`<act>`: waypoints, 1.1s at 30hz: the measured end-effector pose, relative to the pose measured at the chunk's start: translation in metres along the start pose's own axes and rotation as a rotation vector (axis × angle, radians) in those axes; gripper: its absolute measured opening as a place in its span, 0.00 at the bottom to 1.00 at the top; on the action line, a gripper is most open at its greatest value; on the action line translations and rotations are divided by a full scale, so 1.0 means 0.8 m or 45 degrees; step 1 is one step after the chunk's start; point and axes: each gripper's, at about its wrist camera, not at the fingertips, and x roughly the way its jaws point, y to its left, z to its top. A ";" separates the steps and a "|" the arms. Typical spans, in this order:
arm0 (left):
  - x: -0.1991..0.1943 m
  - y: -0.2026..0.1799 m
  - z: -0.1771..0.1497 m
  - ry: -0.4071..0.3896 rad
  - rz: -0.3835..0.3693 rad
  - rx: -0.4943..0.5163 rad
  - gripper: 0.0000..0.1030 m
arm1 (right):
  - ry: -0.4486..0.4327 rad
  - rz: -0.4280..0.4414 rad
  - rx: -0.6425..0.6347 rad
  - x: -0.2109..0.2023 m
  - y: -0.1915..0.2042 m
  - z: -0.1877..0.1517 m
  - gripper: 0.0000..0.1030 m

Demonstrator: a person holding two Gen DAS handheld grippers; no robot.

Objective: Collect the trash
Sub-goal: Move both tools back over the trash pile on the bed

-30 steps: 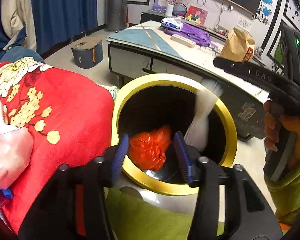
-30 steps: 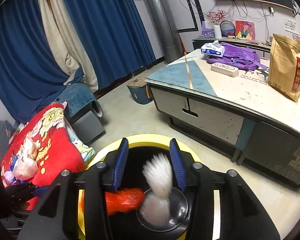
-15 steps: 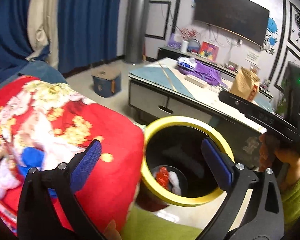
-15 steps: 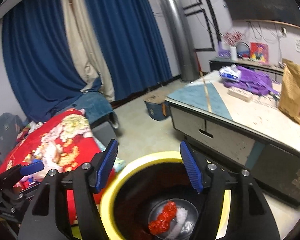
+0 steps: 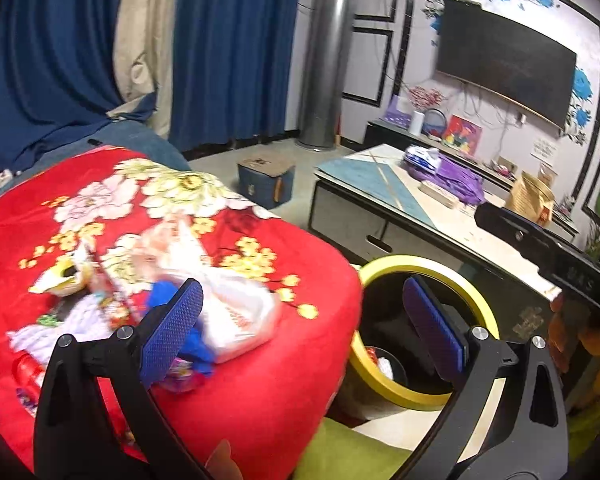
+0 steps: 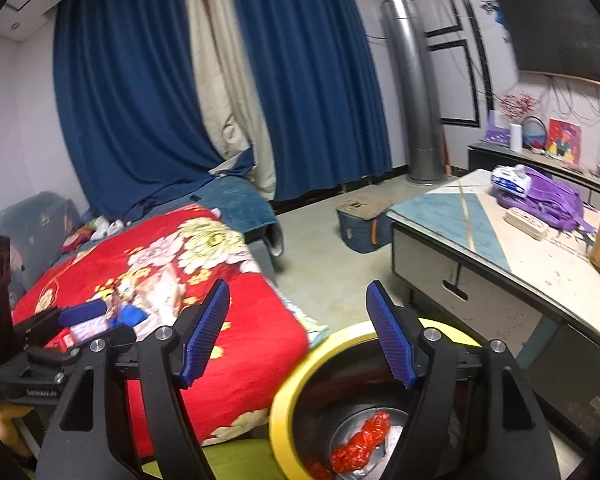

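A yellow-rimmed black bin [image 5: 420, 264] [image 6: 296, 372] stands on the floor beside the red flowered blanket [image 5: 284, 380] [image 6: 260, 344]. At its bottom lie a crumpled red wrapper [image 6: 360, 440] and white scraps [image 5: 386, 366]. A pile of trash [image 5: 220, 308] [image 6: 148, 292], with white plastic bags and blue and red wrappers, lies on the blanket. My left gripper [image 5: 304, 328] is open and empty, raised between the pile and the bin. My right gripper [image 6: 298, 338] hangs above the bin's left rim, its jaws still opening, nothing between them.
A low table [image 6: 452, 216] with a purple bag [image 6: 548, 200], a tissue pack and a brown paper bag [image 5: 530, 196] stands right of the bin. A blue box [image 5: 266, 178] sits on the floor. Blue curtains [image 6: 148, 92] hang behind. A green sleeve [image 5: 356, 448] lies below.
Both grippers let go of their trash over the bin, the red wrapper and white scrap dropping to its bottom. Both opened wide, rose and swung left toward the blanket.
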 end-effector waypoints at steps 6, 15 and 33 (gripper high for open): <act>-0.019 0.035 -0.003 -0.025 0.070 -0.070 0.89 | 0.040 0.078 -0.070 0.012 0.039 0.000 0.68; -0.057 0.091 -0.013 -0.050 0.202 -0.161 0.89 | 0.115 0.199 -0.205 0.032 0.112 -0.011 0.68; -0.120 0.165 -0.086 0.079 0.182 -0.416 0.75 | 0.303 0.243 -0.213 0.126 0.168 -0.012 0.58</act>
